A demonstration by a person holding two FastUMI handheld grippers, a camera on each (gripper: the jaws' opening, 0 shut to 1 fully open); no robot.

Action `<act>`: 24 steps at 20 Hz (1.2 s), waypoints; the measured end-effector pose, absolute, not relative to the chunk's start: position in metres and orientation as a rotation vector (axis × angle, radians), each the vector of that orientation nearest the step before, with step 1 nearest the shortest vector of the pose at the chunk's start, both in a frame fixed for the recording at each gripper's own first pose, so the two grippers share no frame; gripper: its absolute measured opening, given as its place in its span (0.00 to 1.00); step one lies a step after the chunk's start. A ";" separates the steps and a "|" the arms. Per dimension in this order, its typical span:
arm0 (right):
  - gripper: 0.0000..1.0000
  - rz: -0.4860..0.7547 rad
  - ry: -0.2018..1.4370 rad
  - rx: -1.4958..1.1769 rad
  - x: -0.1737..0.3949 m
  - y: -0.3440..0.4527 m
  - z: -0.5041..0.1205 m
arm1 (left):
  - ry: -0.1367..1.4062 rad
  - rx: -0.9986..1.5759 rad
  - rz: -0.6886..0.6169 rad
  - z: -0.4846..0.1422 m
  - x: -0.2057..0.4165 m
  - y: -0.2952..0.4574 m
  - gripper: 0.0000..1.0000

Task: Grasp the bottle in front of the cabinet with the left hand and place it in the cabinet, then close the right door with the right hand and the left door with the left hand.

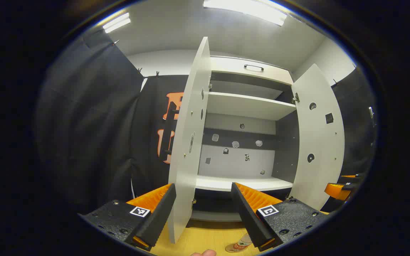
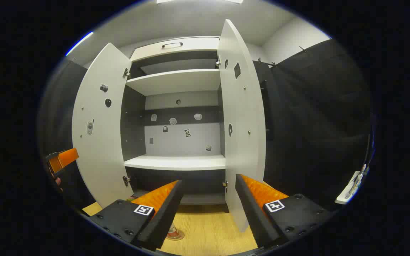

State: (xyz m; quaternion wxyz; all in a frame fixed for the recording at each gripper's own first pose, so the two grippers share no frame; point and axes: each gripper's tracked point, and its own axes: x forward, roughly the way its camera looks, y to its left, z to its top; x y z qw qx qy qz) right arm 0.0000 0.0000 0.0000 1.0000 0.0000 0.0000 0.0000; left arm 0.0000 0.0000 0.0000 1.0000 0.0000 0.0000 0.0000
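Observation:
The white cabinet (image 1: 247,106) stands with both doors swung wide. Its left door (image 1: 187,142) is edge-on just beyond my left gripper (image 1: 203,213), which is open and holds nothing. The bottle (image 1: 240,245) peeks out low on the wooden top, partly hidden under that gripper's right finger. In the right gripper view the bottle's base (image 2: 173,233) stands on the wood under the left finger of my right gripper (image 2: 208,209), open and empty. The right door (image 2: 242,124) juts out just past its right finger. The shelves (image 2: 180,161) look bare.
The wooden tabletop (image 2: 212,231) runs up to the cabinet's foot. Black cloth walls close in on both sides. My right gripper's orange finger (image 1: 338,188) shows past the right door (image 1: 319,138); my left gripper (image 2: 61,160) shows past the left door (image 2: 100,131). A white device (image 2: 352,183) hangs far right.

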 end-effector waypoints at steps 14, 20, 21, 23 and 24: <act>0.98 0.027 0.001 0.012 0.027 0.006 -0.005 | -0.002 0.024 0.006 -0.009 0.022 -0.003 0.95; 0.98 0.024 -0.001 0.005 0.026 0.007 -0.007 | 0.007 0.033 0.005 -0.013 0.019 0.000 0.95; 0.98 0.024 0.000 0.004 0.026 0.007 -0.008 | 0.009 0.031 0.006 -0.014 0.018 0.001 0.94; 0.98 0.024 0.002 0.002 0.024 0.007 -0.008 | 0.013 0.024 0.006 -0.016 0.017 0.001 0.92; 0.98 0.022 0.001 0.000 0.025 0.006 -0.008 | 0.014 0.019 0.003 -0.018 0.017 -0.001 0.94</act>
